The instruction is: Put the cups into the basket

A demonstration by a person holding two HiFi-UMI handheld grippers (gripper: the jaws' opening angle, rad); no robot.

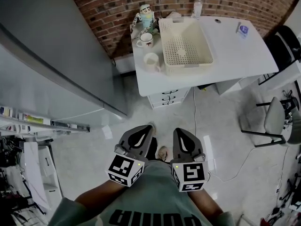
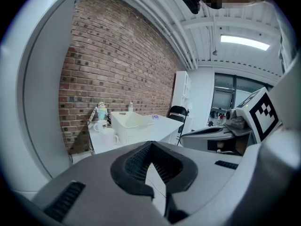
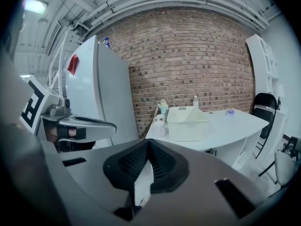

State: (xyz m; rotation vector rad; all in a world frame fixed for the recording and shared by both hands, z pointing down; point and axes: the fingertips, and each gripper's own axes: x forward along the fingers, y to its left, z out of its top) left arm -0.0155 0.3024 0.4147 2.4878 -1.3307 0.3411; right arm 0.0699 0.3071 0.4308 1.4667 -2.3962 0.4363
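Two cups stand on the white table (image 1: 235,55), left of a cream perforated basket (image 1: 207,48): a patterned white cup (image 1: 145,39) behind, a plain cream cup (image 1: 151,61) in front. The basket looks empty. Both grippers hang low near my body, far from the table, side by side. My left gripper (image 1: 141,129) has its tips together and holds nothing; my right gripper (image 1: 181,132) is likewise shut and empty. The left gripper view shows the cups (image 2: 108,135) and basket (image 2: 132,121) far off past the shut left gripper (image 2: 150,145). In the right gripper view the basket (image 3: 188,123) lies beyond the right gripper (image 3: 148,141).
A toy figure (image 1: 146,15) and a clear bottle (image 1: 198,6) stand at the table's back, a small blue thing (image 1: 243,29) at its right. A tall grey fridge (image 1: 47,60) fills the left. Drawers (image 1: 167,98) sit under the table; a chair (image 1: 275,117) and floor cable (image 1: 221,173) are on the right.
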